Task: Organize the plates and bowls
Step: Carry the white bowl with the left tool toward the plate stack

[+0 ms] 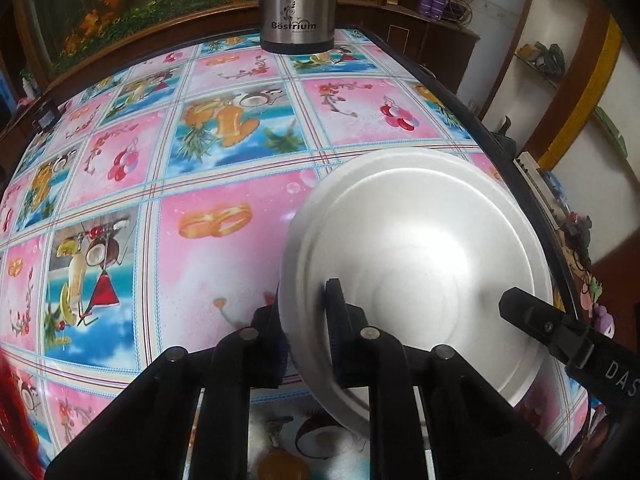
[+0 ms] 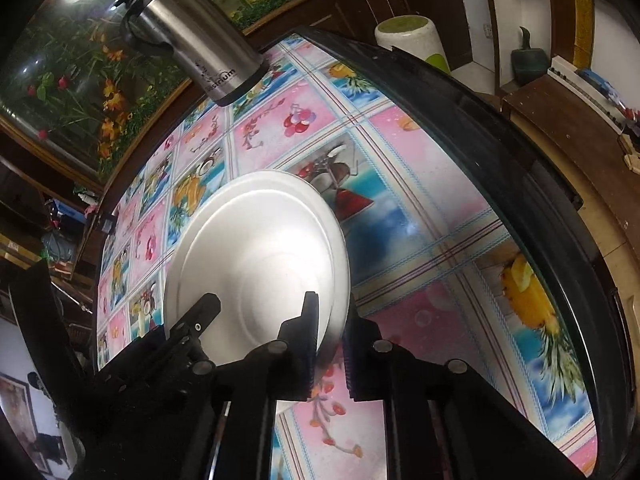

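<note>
A shallow silver metal plate (image 1: 412,264) lies tilted over the patterned tabletop, and both grippers hold it by opposite rims. My left gripper (image 1: 304,304) is shut on the plate's left rim, one finger above and one below. In the right wrist view the same plate (image 2: 256,248) sits left of centre, and my right gripper (image 2: 332,316) is shut on its right rim. The right gripper (image 1: 520,308) also shows on the plate's far side in the left wrist view. The left gripper (image 2: 204,308) shows on the plate's left side in the right wrist view.
A steel vacuum flask (image 1: 296,4) (image 2: 192,36) stands at the table's far side. The round table's black edge (image 2: 500,152) curves close on the right. A white and green cylinder (image 2: 416,40) stands beyond it. Wooden furniture surrounds the table.
</note>
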